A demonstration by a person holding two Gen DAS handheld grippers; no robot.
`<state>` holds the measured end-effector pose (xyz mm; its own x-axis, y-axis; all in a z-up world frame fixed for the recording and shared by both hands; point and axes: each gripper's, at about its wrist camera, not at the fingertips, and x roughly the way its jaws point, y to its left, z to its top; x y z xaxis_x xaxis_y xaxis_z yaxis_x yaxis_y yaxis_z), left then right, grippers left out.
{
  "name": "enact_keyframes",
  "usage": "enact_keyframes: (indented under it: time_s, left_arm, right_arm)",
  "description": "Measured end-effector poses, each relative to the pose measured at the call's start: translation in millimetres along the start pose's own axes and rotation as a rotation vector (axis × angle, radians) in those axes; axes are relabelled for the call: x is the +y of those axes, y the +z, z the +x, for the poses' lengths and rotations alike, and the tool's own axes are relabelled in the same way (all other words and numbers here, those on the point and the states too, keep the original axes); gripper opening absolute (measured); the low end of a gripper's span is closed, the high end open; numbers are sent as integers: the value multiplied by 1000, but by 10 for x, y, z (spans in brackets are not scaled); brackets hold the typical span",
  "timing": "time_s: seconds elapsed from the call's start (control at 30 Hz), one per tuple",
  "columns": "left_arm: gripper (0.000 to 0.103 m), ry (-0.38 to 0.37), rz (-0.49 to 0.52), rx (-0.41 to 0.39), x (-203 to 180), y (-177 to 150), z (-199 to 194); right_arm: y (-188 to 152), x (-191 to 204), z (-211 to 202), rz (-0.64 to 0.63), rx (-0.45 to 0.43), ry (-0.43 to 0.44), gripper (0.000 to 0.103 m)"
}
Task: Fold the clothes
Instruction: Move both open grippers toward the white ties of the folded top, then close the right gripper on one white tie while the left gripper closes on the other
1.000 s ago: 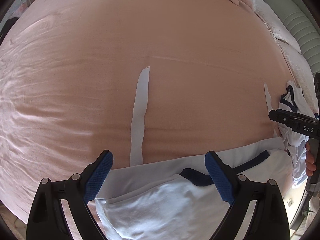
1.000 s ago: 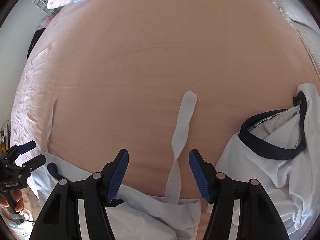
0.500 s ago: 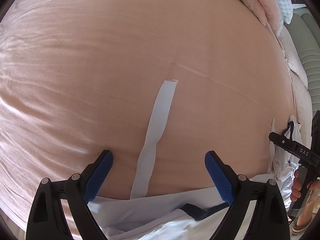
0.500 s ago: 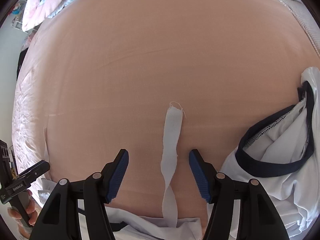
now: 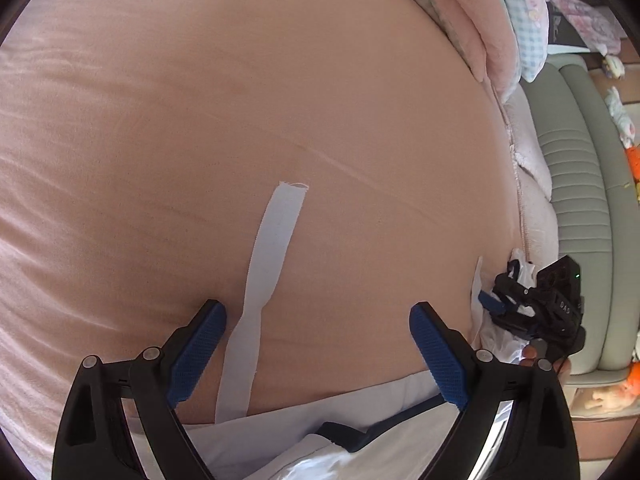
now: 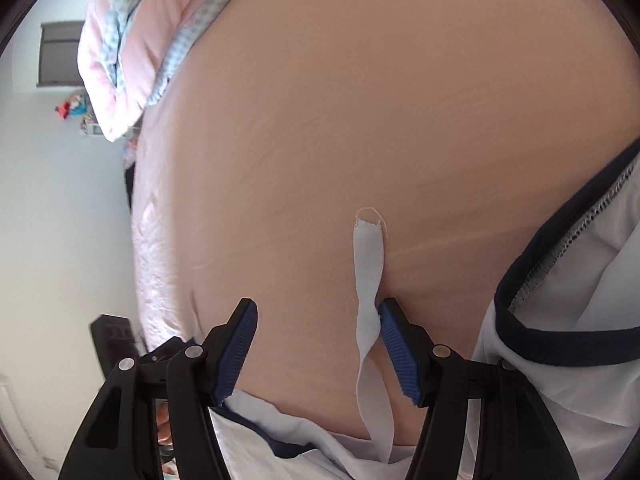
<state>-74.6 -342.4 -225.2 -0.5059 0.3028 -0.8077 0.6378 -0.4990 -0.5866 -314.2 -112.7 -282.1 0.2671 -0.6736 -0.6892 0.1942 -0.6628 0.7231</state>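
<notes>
Garment [image 5: 320, 436] white, navy-trimmed; frayed strip [image 5: 276, 256]; smooth peach sheet [image 5: 200, 120].

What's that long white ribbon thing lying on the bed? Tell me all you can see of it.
The strap is a long, narrow strip of thin white woven cloth, flat and limp. Its far end is cut raw, with a loose thread curling off it. It lies on the pink sheet, with one twist partway along, and its near end joins the white garment at the bed's near edge. It lies between the pads of each open claw; in the right view it brushes the right-hand blue pad.
</notes>
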Motion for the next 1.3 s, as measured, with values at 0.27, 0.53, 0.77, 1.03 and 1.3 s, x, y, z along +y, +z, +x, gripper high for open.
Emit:
enact_keyframes:
  time_s: [0.27, 0.53, 0.77, 1.03, 1.3]
  left_arm:
    - [94, -95, -46, 14, 115, -112, -95]
    - [94, -202, -107, -52, 337, -229, -217]
    - [95, -158, -126, -84, 268, -182, -216]
    - [94, -216, -122, -194, 393, -368, -259]
    - [92, -38, -11, -203, 131, -424, -206]
  right_arm:
    - [-234, -147, -13, -37, 44, 126, 62]
    - [-344, -78, 88, -56, 57, 172, 62]
    - [-360, -95, 104, -59, 9, 130, 62]
    - [-393, -117, 124, -69, -48, 58, 16]
    - [-351, -267, 137, 6, -28, 54, 0]
